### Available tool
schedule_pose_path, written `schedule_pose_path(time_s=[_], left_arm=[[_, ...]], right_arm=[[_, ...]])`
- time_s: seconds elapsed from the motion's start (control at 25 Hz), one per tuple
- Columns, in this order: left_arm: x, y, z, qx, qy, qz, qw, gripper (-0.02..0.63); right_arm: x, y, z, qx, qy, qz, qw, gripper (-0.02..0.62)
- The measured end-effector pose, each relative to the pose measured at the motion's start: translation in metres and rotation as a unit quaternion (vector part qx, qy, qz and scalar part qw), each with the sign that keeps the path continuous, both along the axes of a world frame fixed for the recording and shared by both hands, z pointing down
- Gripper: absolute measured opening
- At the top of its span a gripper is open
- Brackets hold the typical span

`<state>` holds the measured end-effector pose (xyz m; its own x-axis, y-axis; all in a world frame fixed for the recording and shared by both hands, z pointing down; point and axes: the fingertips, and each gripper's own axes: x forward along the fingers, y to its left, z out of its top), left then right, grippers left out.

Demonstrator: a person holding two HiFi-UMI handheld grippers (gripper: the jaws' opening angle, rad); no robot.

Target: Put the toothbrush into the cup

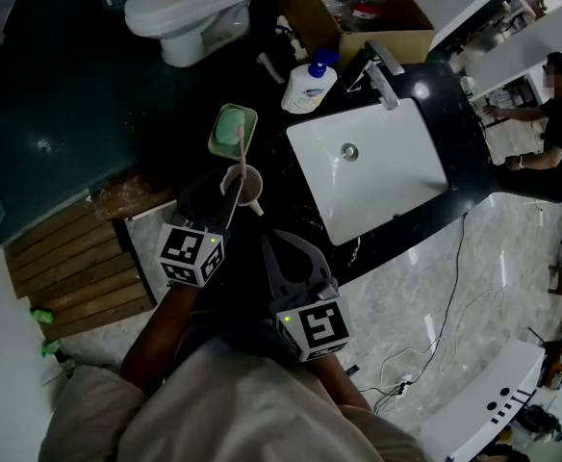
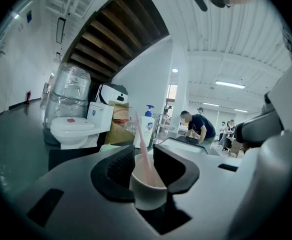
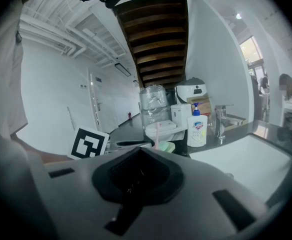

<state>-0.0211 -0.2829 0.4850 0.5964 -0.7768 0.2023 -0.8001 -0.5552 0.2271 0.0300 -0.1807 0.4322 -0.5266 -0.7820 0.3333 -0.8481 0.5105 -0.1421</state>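
Observation:
A white cup (image 1: 246,191) stands on the black counter left of the sink, with a pink toothbrush (image 1: 241,165) standing in it and leaning on the rim. My left gripper (image 1: 225,192) is shut on the cup. In the left gripper view the cup (image 2: 148,188) sits between the dark jaw pads and the toothbrush (image 2: 143,143) rises out of it. My right gripper (image 1: 273,244) hovers just to the right and nearer me, shut and holding nothing. Its own view shows the jaws (image 3: 138,156) together and the toothbrush (image 3: 157,134) far off.
A green soap dish (image 1: 233,129) lies just behind the cup. A hand-wash pump bottle (image 1: 309,85), a faucet (image 1: 382,70) and the white sink (image 1: 372,166) are to the right. A toilet (image 1: 199,3) and a cardboard box (image 1: 358,12) stand behind; a person (image 1: 550,133) is far right.

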Motion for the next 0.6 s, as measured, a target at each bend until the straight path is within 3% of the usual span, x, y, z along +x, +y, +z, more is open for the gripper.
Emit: schedule_pose_path(time_s=[0.6], left_arm=[[0.000,0.022,-0.012,0.009,-0.001,-0.003,1.0000,0.107]], right_arm=[[0.000,0.009,-0.011,0.021,-0.005,-0.005,1.000,0.006]])
